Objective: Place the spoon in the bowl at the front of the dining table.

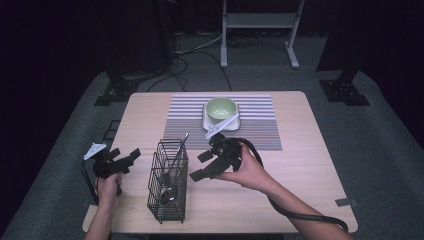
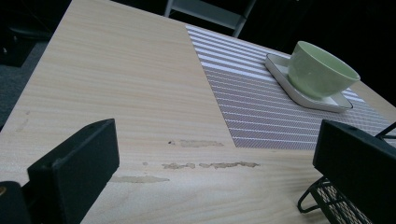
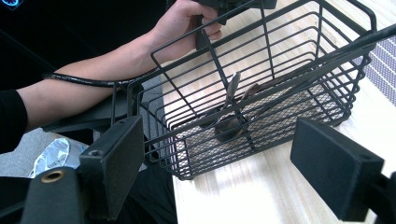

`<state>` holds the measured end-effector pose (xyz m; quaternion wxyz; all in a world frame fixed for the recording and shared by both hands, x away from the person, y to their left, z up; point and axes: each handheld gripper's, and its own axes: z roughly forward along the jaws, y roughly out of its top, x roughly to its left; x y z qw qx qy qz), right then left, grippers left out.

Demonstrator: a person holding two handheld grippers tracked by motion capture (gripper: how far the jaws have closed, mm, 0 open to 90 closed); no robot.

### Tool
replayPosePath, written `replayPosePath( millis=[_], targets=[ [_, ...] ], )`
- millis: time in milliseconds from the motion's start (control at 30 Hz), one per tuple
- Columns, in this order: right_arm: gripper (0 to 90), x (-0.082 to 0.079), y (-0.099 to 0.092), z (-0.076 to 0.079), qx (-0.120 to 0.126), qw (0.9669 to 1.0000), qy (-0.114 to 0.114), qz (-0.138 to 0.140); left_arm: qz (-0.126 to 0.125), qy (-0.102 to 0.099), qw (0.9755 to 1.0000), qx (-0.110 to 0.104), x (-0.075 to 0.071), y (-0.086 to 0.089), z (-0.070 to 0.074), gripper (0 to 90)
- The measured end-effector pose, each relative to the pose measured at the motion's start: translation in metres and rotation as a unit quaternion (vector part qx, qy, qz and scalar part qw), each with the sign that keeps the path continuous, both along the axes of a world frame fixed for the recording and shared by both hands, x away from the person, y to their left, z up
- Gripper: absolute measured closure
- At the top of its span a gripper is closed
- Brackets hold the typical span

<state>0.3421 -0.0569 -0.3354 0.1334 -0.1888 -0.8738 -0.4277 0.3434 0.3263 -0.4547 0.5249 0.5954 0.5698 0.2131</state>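
Note:
A black wire basket (image 1: 159, 201) stands on the wooden table (image 1: 300, 165) near its front left and holds a few metal spoons (image 1: 173, 170); one handle sticks up past the rim. My left gripper (image 1: 125, 153) is open and empty, left of the basket. To the basket's right, my right gripper (image 1: 200, 166) is also open and points at it. In the right gripper view the basket (image 3: 261, 93) and spoons (image 3: 231, 121) lie just beyond the open gripper (image 3: 224, 158). The left gripper (image 2: 215, 144) looks over bare wood toward a green bowl (image 2: 320, 70); a basket corner (image 2: 331, 200) shows low right.
The green bowl (image 1: 221, 109) sits on a white square plate (image 1: 220, 124) on a striped placemat (image 1: 260, 130) at the table's back middle. A white label lies against the plate. My right gripper's thick cable (image 1: 300, 215) trails to the front right. A white stand (image 1: 260, 22) is on the floor behind.

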Motion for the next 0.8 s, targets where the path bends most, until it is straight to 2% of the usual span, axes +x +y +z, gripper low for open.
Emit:
replayPosePath(
  millis=[800],
  targets=[
    [16.8,0.012,0.023,0.001,-0.012,0.9998,0.013,0.009,-0.001,0.002,1.0000,-0.002,0.000,0.000,0.000,0.0]
  ],
)
